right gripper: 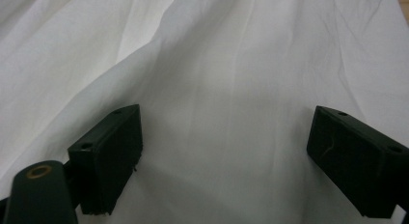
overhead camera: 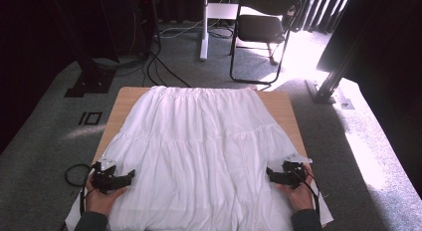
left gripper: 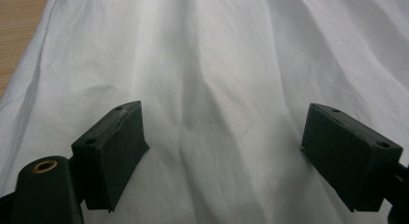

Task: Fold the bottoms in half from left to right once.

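I have a white skirt (overhead camera: 199, 151) spread flat over the wooden table (overhead camera: 283, 104), its gathered waistband along the far edge and its wide hem running along the near edge, where the cloth spills slightly past both near corners. The fabric covers most of the tabletop; bare wood shows only in strips along the left and right edges near the far corners.

My left gripper (overhead camera: 113, 177) sits at the near left corner, over the skirt's side edge, pointing inward across the cloth. In the left gripper view its jaws stand wide apart with only wrinkled white skirt (left gripper: 217, 89) lying between them, nothing pinched; a strip of table (left gripper: 19, 31) shows at the upper left.

My right gripper (overhead camera: 286, 173) mirrors it at the near right corner, also aimed inward over the hem area. In the right gripper view the jaws are likewise spread wide, the skirt (right gripper: 231, 79) lying loose beneath and between them, unclamped.

Beyond the far edge of the table stands a dark folding chair (overhead camera: 261, 27) on the grey carpet (overhead camera: 45, 141).
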